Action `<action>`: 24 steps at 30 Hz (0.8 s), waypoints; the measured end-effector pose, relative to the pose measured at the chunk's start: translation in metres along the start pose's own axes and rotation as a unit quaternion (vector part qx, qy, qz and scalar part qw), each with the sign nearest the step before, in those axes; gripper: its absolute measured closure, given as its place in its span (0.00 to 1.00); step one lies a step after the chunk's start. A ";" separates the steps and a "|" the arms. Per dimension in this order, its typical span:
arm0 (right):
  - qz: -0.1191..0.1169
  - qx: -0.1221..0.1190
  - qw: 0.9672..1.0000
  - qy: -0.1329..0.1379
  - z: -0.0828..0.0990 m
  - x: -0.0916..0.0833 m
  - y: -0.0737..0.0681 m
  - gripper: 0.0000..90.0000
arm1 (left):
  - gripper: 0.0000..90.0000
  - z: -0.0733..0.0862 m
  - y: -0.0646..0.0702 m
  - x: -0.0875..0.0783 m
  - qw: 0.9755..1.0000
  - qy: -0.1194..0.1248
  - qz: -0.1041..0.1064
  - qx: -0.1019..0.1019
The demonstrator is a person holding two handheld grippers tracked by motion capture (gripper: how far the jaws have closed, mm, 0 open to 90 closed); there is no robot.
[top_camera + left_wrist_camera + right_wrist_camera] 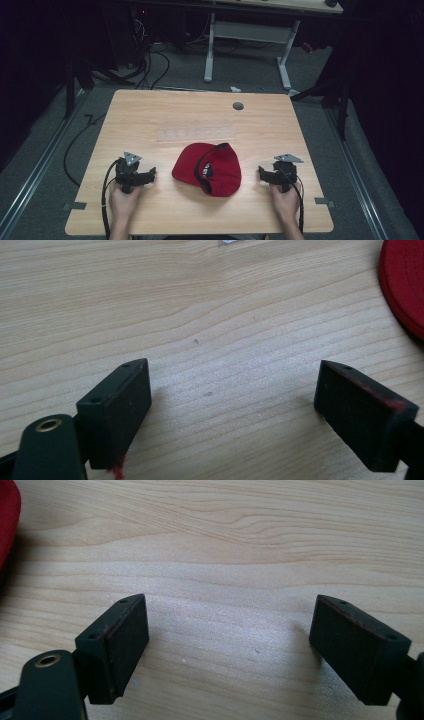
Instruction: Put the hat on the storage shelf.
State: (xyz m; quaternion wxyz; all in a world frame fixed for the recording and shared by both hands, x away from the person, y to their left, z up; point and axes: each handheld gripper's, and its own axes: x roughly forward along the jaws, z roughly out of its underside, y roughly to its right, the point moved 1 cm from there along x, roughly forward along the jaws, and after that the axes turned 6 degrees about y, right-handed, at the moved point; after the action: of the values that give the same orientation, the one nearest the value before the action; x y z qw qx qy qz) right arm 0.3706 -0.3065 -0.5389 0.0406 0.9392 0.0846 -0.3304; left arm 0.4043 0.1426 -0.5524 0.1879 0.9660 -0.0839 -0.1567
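The left gripper (232, 400) is standing wide open over bare light wooden table (150, 115), gripping nothing. The right gripper (227, 640) is gaping equally wide, also empty. Between them, apart from both, the red fabric baseball cap (220, 167) is lying upside down on the tabletop.

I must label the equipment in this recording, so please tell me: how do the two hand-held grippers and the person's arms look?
Both are black. The left hand-held gripper and the right hand-held gripper each carry a grey three-cornered plate on top and trail a black cable. Each has two flat, rectangular black jaws with small screw holes; red marks show on the edges of the left one's jaws. No sleeves show on the forearms.
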 end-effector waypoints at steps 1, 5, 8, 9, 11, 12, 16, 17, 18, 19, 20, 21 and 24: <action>0.000 0.000 1.000 0.000 0.000 0.000 0.000 0.18 | 0.17 0.000 0.000 0.000 1.000 0.000 0.000 0.000; -0.001 0.000 1.000 0.000 0.000 0.000 0.000 0.18 | 0.18 0.000 0.000 0.000 1.000 0.000 0.001 0.001; -0.004 -0.004 1.000 0.000 0.000 0.000 0.000 0.18 | 0.18 0.000 0.001 0.000 1.000 0.000 0.002 0.001; -0.006 -0.004 1.000 -0.001 0.000 0.000 0.000 0.18 | 0.18 0.000 0.001 0.000 1.000 0.000 0.002 0.001; -0.014 -0.011 1.000 -0.001 0.001 -0.002 0.001 0.18 | 0.18 0.000 0.001 0.000 1.000 0.000 0.002 0.001; -0.015 -0.011 1.000 -0.002 0.001 -0.001 0.001 0.18 | 0.18 0.000 0.001 0.000 1.000 0.000 0.002 0.001; -0.016 -0.010 1.000 -0.005 -0.002 0.000 0.002 0.19 | 0.18 0.000 0.001 0.000 1.000 0.000 0.002 0.001; -0.017 -0.010 1.000 -0.007 -0.003 0.001 0.002 0.21 | 0.18 0.000 0.001 0.000 1.000 0.000 0.002 0.001; -0.019 -0.012 1.000 -0.007 -0.004 0.002 0.002 0.22 | 0.18 0.000 0.001 0.000 1.000 0.000 0.002 0.001; -0.022 -0.015 1.000 -0.008 -0.006 0.003 0.002 0.22 | 0.18 0.000 0.001 0.000 1.000 0.000 0.001 0.001; -0.028 -0.020 0.999 -0.006 -0.008 0.003 0.001 0.24 | 0.18 0.000 0.001 0.000 1.000 0.001 0.001 0.001; -0.034 -0.025 0.999 0.006 -0.010 0.002 -0.001 0.27 | 0.18 0.000 0.001 0.000 1.000 0.001 0.001 0.001; -0.057 -0.038 0.997 0.022 -0.019 -0.002 -0.007 0.25 | 0.18 0.000 0.001 0.000 1.000 0.001 0.001 0.001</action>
State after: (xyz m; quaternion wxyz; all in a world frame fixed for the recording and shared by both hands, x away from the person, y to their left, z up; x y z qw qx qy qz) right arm 0.3796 -0.2978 -0.5228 0.0557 0.9375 0.1518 -0.3082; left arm 0.4042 0.1416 -0.5523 0.1876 0.9661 -0.0849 -0.1556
